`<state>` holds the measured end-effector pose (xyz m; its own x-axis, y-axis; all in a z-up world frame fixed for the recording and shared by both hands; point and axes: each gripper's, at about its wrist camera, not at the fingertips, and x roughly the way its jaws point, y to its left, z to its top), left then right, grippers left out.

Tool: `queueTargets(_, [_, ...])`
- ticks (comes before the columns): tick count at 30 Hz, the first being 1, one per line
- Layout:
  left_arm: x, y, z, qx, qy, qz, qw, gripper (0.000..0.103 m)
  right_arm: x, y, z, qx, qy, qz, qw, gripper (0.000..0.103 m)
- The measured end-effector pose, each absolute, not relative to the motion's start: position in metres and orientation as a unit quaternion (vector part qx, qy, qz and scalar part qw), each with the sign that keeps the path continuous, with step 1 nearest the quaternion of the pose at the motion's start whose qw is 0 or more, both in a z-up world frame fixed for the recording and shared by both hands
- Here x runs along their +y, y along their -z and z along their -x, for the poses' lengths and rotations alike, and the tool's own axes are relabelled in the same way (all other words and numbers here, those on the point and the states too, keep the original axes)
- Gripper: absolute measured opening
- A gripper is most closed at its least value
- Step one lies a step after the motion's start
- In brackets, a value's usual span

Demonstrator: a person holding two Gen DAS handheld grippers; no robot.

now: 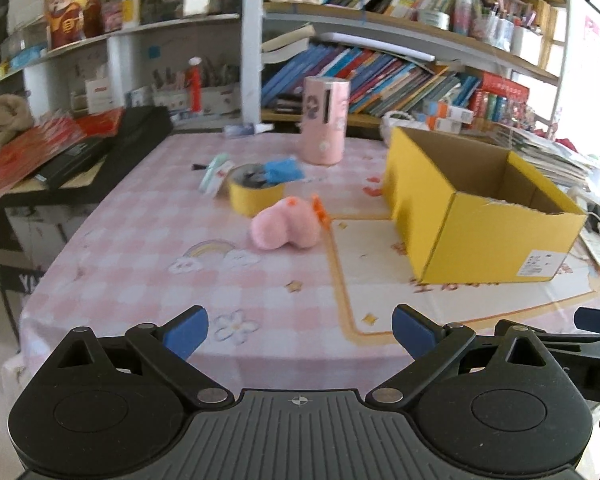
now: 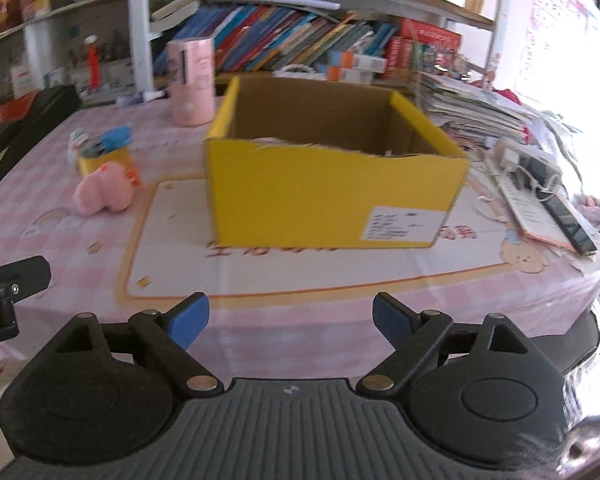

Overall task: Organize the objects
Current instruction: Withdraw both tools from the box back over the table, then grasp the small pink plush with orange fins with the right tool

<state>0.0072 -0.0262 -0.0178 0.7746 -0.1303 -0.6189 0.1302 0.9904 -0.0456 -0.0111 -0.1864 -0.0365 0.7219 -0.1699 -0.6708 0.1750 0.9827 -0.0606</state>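
Note:
An open yellow cardboard box (image 1: 480, 208) (image 2: 332, 196) stands on the pink checked tablecloth (image 1: 148, 248). Left of it lie a pink plush toy (image 1: 286, 224) (image 2: 104, 194) with orange feet and a yellow tape roll (image 1: 254, 192) (image 2: 104, 160) with blue items in it. A tall pink cylinder (image 1: 326, 120) (image 2: 192, 82) stands behind them. My left gripper (image 1: 300, 330) hangs open over the table's near edge, nothing between its blue pads. My right gripper (image 2: 290, 320) is open too, in front of the box, and empty.
Bookshelves full of books (image 1: 380, 72) line the back. A black case with red papers (image 1: 80, 148) sits at the left. Stacked papers (image 2: 480, 112), a power strip and a phone (image 2: 568, 220) lie right of the box. A small teal object (image 1: 214, 170) lies by the tape roll.

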Motion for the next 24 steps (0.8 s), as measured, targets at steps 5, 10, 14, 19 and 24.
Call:
queueTargets(5, [-0.005,0.018,0.001,0.333,0.050,0.006,0.942,0.100,-0.162,0.038,0.012,0.366,0.069,0.005,0.928,0.089])
queueTargets(10, [0.011,0.016,0.006,0.333,0.039,0.006,0.942,0.100,-0.140,0.036,0.012,0.365,0.043,0.018,0.930,0.091])
queueTargets(14, [0.022,0.011,0.009,0.323,0.031,0.008,0.946,0.100,-0.127,0.032,0.012,0.356,0.028,0.023,0.934,0.091])
queueTargets(19, [0.037,0.007,0.010,0.314,0.024,0.014,0.949,0.100,-0.111,0.027,0.010,0.346,0.015,0.029,0.938,0.091])
queueTargets(24, [0.048,0.005,0.009,0.309,0.019,0.018,0.951,0.100,-0.098,0.022,0.007,0.337,0.005,0.032,0.941,0.091])
